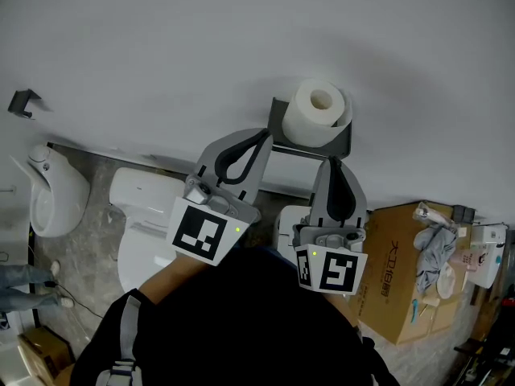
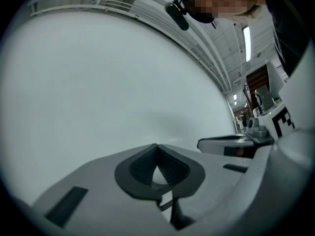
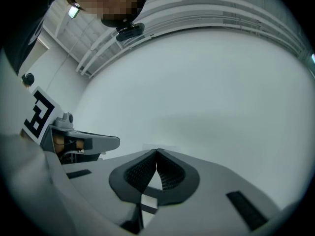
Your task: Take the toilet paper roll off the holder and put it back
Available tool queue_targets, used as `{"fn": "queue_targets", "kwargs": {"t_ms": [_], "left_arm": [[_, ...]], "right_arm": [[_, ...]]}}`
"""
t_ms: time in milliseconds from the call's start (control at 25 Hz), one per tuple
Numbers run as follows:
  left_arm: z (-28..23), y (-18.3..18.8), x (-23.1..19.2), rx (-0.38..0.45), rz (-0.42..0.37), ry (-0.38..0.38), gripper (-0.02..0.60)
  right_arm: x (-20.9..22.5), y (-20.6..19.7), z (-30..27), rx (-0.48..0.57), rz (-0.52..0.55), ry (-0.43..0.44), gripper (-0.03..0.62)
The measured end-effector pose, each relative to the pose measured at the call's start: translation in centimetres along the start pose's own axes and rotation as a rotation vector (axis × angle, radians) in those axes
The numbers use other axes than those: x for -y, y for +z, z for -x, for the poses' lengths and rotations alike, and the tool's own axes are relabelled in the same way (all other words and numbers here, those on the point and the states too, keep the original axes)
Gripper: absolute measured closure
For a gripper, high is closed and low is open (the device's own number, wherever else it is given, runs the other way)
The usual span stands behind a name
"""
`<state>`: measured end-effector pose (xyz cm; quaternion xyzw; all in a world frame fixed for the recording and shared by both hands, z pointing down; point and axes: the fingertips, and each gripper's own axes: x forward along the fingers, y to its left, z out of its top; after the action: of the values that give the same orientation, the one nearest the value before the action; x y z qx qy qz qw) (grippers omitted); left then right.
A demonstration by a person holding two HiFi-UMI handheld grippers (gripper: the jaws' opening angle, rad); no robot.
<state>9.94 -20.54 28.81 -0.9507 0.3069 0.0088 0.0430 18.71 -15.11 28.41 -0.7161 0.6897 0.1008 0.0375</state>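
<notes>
In the head view a white toilet paper roll [image 1: 316, 111] sits on a dark grey holder [image 1: 342, 141] fixed to the white wall. My left gripper [image 1: 266, 133] is shut with nothing in it, its tips just left of and below the roll. The right gripper [image 1: 332, 162] is likewise shut and empty, pointing up at the holder's underside. In the left gripper view the closed jaws [image 2: 156, 145] face bare wall, with the right gripper [image 2: 231, 144] alongside. The right gripper view has its closed jaws [image 3: 156, 151] facing bare wall too, the left gripper [image 3: 83, 142] beside them. Neither gripper view shows the roll.
Below the grippers stands a white toilet [image 1: 145, 215], and a urinal [image 1: 52, 187] hangs at the left. A cardboard box [image 1: 402, 276] with a grey rag [image 1: 434, 244] on top stands at the right. A small dark bracket [image 1: 24, 101] is on the wall at far left.
</notes>
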Motion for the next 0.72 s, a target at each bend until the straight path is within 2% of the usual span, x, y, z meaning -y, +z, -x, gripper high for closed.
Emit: {"fn": "queue_targets", "kwargs": {"t_ms": [320,720], "left_arm": [[0.8,-4.3,0.9,-0.061,0.026,0.037,0.575],[0.7,-4.3,1.1,-0.055,0.040,0.029,0.575]], "right_arm": [[-0.3,-2.7,1.1,-0.054,0.037,-0.016,0.572],[-0.2,-3.2,0.9,-0.060,0.016,-0.021,0.572]]}}
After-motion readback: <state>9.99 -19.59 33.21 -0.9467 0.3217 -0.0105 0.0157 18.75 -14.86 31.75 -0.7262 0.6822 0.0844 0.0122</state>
